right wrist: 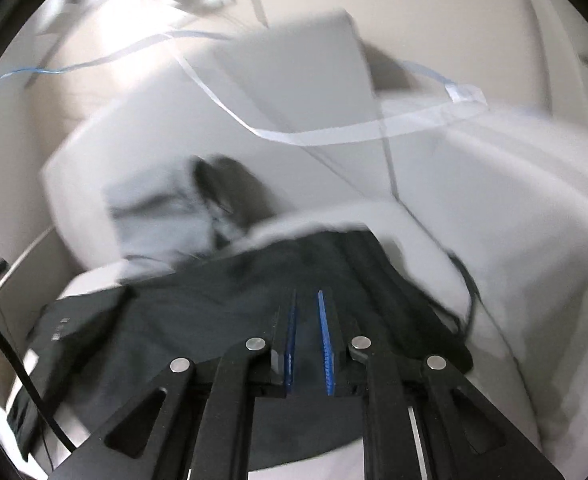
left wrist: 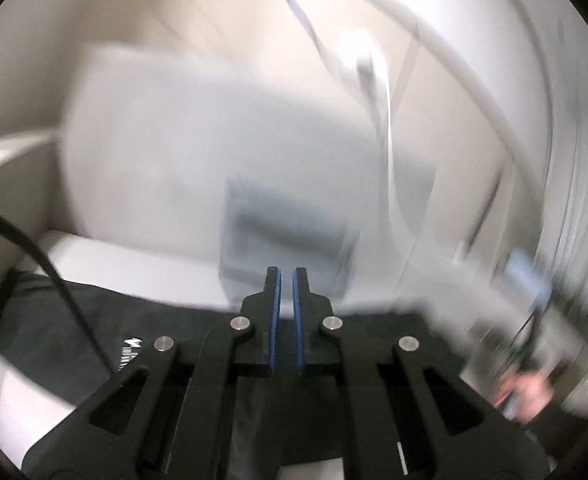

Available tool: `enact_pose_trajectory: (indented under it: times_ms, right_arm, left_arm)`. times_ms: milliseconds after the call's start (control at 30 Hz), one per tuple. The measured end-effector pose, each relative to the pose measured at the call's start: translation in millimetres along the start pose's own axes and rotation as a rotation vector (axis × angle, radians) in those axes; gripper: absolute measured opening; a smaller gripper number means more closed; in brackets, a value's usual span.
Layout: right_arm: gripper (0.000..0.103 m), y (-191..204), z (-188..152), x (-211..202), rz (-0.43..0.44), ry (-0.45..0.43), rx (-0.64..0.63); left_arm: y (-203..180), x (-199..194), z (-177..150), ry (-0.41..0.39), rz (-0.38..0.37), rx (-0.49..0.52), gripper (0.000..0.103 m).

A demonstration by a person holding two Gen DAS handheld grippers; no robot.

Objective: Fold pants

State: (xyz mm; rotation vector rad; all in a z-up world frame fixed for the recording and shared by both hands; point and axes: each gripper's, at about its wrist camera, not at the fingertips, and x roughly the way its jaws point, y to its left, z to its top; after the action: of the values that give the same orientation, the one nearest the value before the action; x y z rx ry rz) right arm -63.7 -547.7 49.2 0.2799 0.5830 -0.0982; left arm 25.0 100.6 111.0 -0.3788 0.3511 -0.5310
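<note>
The dark pants (right wrist: 214, 304) lie spread on a white surface (right wrist: 514, 280), below and in front of my right gripper (right wrist: 307, 296). Its jaws stand slightly apart with nothing between them, raised over the pants' middle. In the left wrist view the pants (left wrist: 74, 336) show as a dark band with a small white logo under my left gripper (left wrist: 286, 274). Its blue pads are nearly together with a thin gap and hold nothing. Both views are blurred by motion.
A white pillow or cushion (left wrist: 194, 152) with a grey garment (left wrist: 290, 236) on it stands behind the pants. The person's other hand (left wrist: 530, 392) shows at the right. A black cable (left wrist: 46, 264) crosses the left. White ribbons (right wrist: 334, 136) hang across the wall.
</note>
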Motion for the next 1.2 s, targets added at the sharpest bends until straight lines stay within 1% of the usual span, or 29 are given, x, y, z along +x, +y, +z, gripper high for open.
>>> enact_pose_trajectory:
  times_ms: [67, 100, 167, 200, 233, 267, 300, 333, 367, 400, 433, 467, 533, 567, 600, 633, 667, 700, 767, 833, 867, 933, 967, 1000, 1067, 1133, 1200]
  right_arm:
    - [0.012, 22.5, 10.2, -13.3, 0.032, -0.039, -0.027]
    - [0.012, 33.1, 15.1, -23.1, 0.056, -0.061, -0.036]
    - [0.015, 59.8, 25.2, -36.4, 0.109, -0.104, -0.054]
    - [0.017, 72.5, 28.4, -43.9, 0.137, -0.123, -0.068]
    - [0.019, 90.5, 32.7, -48.3, 0.172, -0.144, -0.098]
    - [0.021, 105.6, 35.0, -52.3, 0.201, -0.160, -0.131]
    - [0.024, 120.7, 35.7, -59.1, 0.247, -0.187, -0.177]
    - [0.038, 137.2, 35.2, -63.1, 0.285, -0.194, -0.226]
    - [0.062, 151.7, 33.8, -64.0, 0.321, -0.196, -0.266]
    - [0.073, 166.9, 31.2, -66.2, 0.362, -0.200, -0.310]
    - [0.083, 182.5, 27.6, -68.4, 0.401, -0.212, -0.360]
    - [0.084, 195.1, 23.5, -69.6, 0.428, -0.226, -0.407]
    - [0.084, 225.0, 13.2, -65.5, 0.469, -0.237, -0.530]
    - [0.084, 239.1, 7.6, -60.6, 0.486, -0.234, -0.594]
    - [0.084, 252.0, 0.4, -56.6, 0.508, -0.227, -0.656]
    - [0.084, 266.5, -9.3, -51.3, 0.526, -0.219, -0.730]
    - [0.084, 276.2, -19.2, -48.7, 0.525, -0.217, -0.792]
    - [0.084, 288.0, -30.7, -41.0, 0.521, -0.217, -0.876]
    - [0.084, 306.7, -54.8, -28.2, 0.529, -0.208, -1.032]
    - [0.084, 318.4, -80.2, -10.6, 0.534, -0.198, -1.201]
    - [0.083, 321.6, -91.9, -3.8, 0.537, -0.189, -1.269]
    - [0.081, 326.0, -115.6, 9.7, 0.551, -0.171, -1.418]
    - [0.079, 327.7, -124.6, 14.6, 0.557, -0.165, -1.476]
    - [0.078, 329.7, -132.5, 21.6, 0.563, -0.158, -1.533]
    - [0.074, 332.2, -141.0, 35.3, 0.587, -0.130, -1.603]
    - [0.073, 334.3, -148.7, 47.0, 0.605, -0.120, -1.679]
    - [0.071, 336.5, -156.3, 58.0, 0.622, -0.119, -1.751]
  left_arm:
    - [19.3, -82.8, 15.7, -0.176, -0.021, -0.120, 0.004]
    - [29.8, -130.0, 20.2, -0.288, -0.034, -0.184, 0.004]
    - [47.1, -211.1, 21.0, -0.488, -0.072, -0.297, 0.004]
    - [53.5, -257.8, 16.6, -0.609, -0.090, -0.345, 0.004]
    - [53.1, -292.5, 10.9, -0.698, -0.081, -0.355, 0.004]
    - [49.1, -328.2, 4.6, -0.781, -0.046, -0.330, 0.004]
    - [38.3, -361.8, -3.1, -0.851, 0.016, -0.265, 0.013]
    - [28.4, -386.6, -9.2, -0.891, 0.091, -0.198, 0.028]
    - [13.2, -411.0, -18.2, -0.926, 0.197, -0.106, 0.085]
    - [4.5, -425.4, -25.1, -0.943, 0.265, -0.044, 0.099]
    - [-4.4, -435.7, -31.2, -0.944, 0.332, 0.037, 0.102]
    - [-13.6, -440.9, -35.7, -0.916, 0.397, 0.135, 0.102]
    - [-28.5, -437.4, -45.7, -0.829, 0.522, 0.335, 0.102]
    - [-33.5, -429.1, -52.9, -0.788, 0.572, 0.424, 0.102]
    - [-36.9, -419.1, -60.9, -0.731, 0.601, 0.506, 0.102]
    - [-39.1, -409.0, -67.2, -0.683, 0.623, 0.554, 0.102]
    - [-40.1, -395.9, -74.9, -0.636, 0.647, 0.601, 0.102]
    - [-42.3, -375.8, -85.4, -0.583, 0.665, 0.652, 0.102]
    - [-47.7, -338.6, -105.1, -0.492, 0.690, 0.713, 0.102]
    - [-52.3, -285.2, -126.3, -0.350, 0.659, 0.742, 0.102]
    - [-51.6, -265.6, -135.5, -0.280, 0.643, 0.756, 0.101]
    - [-50.9, -218.9, -154.7, -0.090, 0.592, 0.807, 0.093]
    - [-50.6, -198.1, -163.8, -0.006, 0.562, 0.842, 0.085]
    - [-48.8, -176.0, -173.5, 0.101, 0.518, 0.873, 0.083]
    - [-45.7, -138.3, -187.0, 0.287, 0.426, 0.901, 0.079]
    - [-43.3, -113.8, -198.3, 0.415, 0.357, 0.908, 0.077]
    - [-34.3, -97.1, -204.5, 0.512, 0.310, 0.932, 0.076]
